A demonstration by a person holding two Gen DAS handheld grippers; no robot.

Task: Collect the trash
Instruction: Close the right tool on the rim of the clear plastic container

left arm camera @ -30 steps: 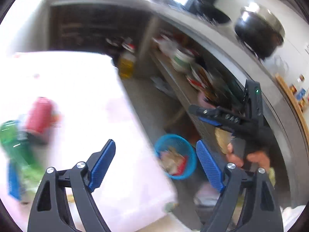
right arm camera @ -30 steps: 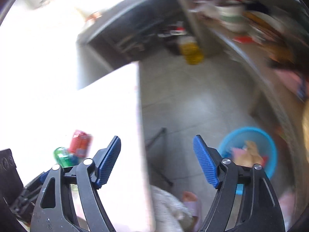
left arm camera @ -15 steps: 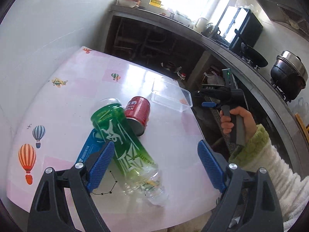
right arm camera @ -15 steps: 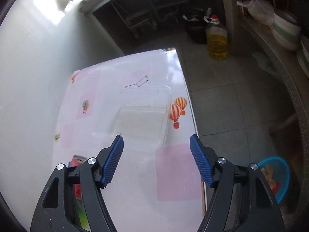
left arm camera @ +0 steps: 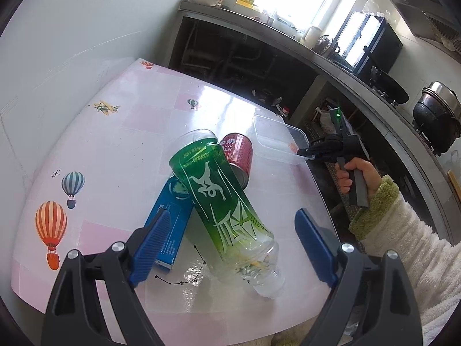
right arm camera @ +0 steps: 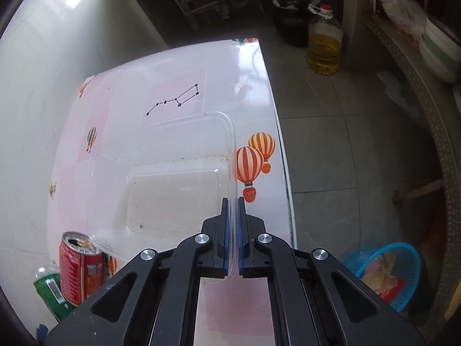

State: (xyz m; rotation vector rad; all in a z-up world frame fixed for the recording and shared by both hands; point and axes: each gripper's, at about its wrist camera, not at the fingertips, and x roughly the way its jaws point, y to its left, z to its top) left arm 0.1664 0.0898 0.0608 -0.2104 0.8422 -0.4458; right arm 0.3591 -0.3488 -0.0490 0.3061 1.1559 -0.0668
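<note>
**Pinching the clear tray's rim, bottle waiting between spread pads**

Right tool [right arm camera: 232, 201] pressing its ribbed blue pads together on the thin wall of a clear plastic tray [right arm camera: 173, 173], at the rim nearest the bench edge. Tray sitting on the glossy pink-and-white bench [right arm camera: 178, 69], shallow, rectangular with rounded corners, see-through enough to show the balloon print beneath, with a few dark specks along its inner step. Seen from the left wrist, the same tray [left arm camera: 273, 139] lying at the far right edge of the bench, the right tool [left arm camera: 309, 151] clamped on its near corner and a hand [left arm camera: 353, 177] in a fuzzy cream sleeve gripping the handle.

Left tool [left arm camera: 230, 243] hovering with ridged blue pads spread wide, gripping nothing. Lying between and just beyond them, a green plastic bottle [left arm camera: 222, 201], smooth, cylindrical, translucent toward its clear neck, tilted across the other items. Touching its far end, a red metal can [left arm camera: 237, 155] on its side. Tucked partly under the bottle, a flat blue rectangular carton [left arm camera: 173, 225], glossy. In the right wrist view, the can [right arm camera: 79, 268] showing its opened top beside the tray's corner.

Down on the grey tiled floor, a blue mesh basket [right arm camera: 386, 274] holding crumpled scraps, well apart from the bench.
</note>
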